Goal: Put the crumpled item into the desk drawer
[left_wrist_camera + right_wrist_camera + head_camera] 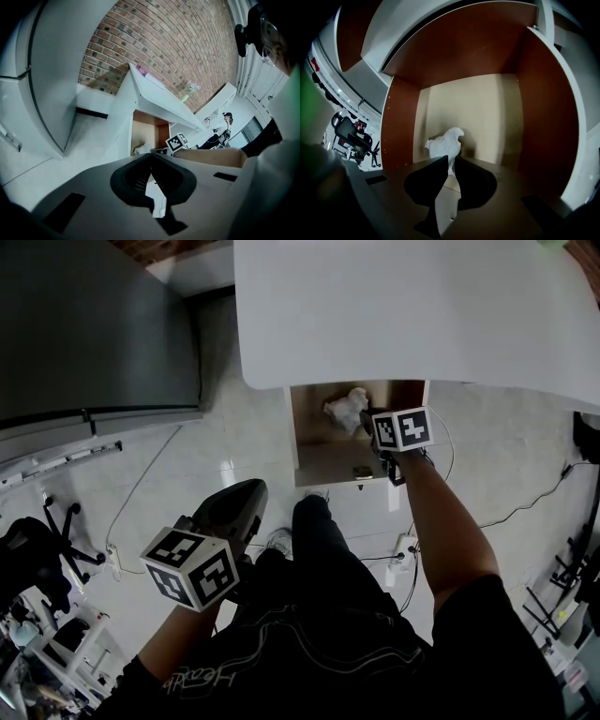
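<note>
A white crumpled paper (345,409) lies at the back of the open wooden drawer (319,463) under the white desk (412,306). My right gripper (366,421) reaches into the drawer from the right. In the right gripper view its jaws stand nearly together at the tips (451,160), with the lower edge of the paper (445,143) pinched between them. My left gripper (253,491) hangs low at the left, over the person's lap and far from the drawer. Its jaws meet (151,155) with nothing between them. The left gripper view also shows the paper (140,149) in the drawer.
A small dark object (362,472) lies near the drawer's front edge. A tall grey cabinet (94,324) stands at the left. An office chair (37,554) is at the lower left, and cables (525,507) run over the floor. The person's leg (314,521) is just before the drawer.
</note>
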